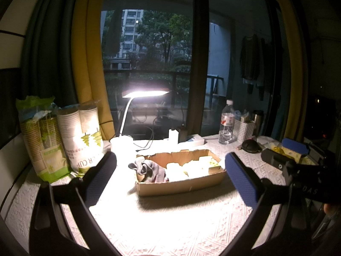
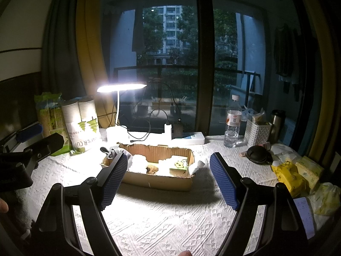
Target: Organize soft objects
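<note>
left hand-held gripper [image 1: 170, 170] wide | right hand-held gripper [image 2: 168, 179] wide | torn corrugated box [image 2: 157, 179]

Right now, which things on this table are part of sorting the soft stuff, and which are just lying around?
Job:
cardboard box
grey cloth item at its left end
white soft packs inside
yellow tissue packs on the right
left gripper and right gripper, both open and empty

Lying about:
desk lamp
paper cup sleeves
water bottle
white basket
power strip
</note>
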